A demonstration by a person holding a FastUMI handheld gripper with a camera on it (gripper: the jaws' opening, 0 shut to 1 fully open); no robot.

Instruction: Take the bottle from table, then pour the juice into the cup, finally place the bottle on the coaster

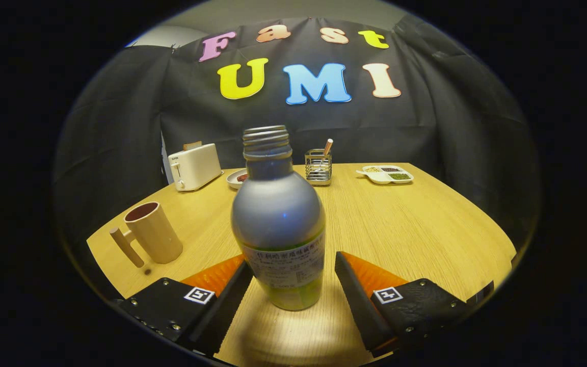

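Observation:
An uncapped bottle [278,219] with a threaded neck, a paper label and yellow-green juice low inside stands upright on the wooden table [405,229]. It sits between the two fingers of my gripper [292,261], which is open. The left finger lies close against the bottle's side; a clear gap separates the right finger from it. A tan cup [153,232] with a wooden handle stands upright to the left of the bottle, beyond the left finger.
Along the table's far edge stand a white toaster [194,165], a small plate [236,178], a wire holder [318,166] with sticks and a divided white dish [386,175]. The black cloth wall hangs behind them.

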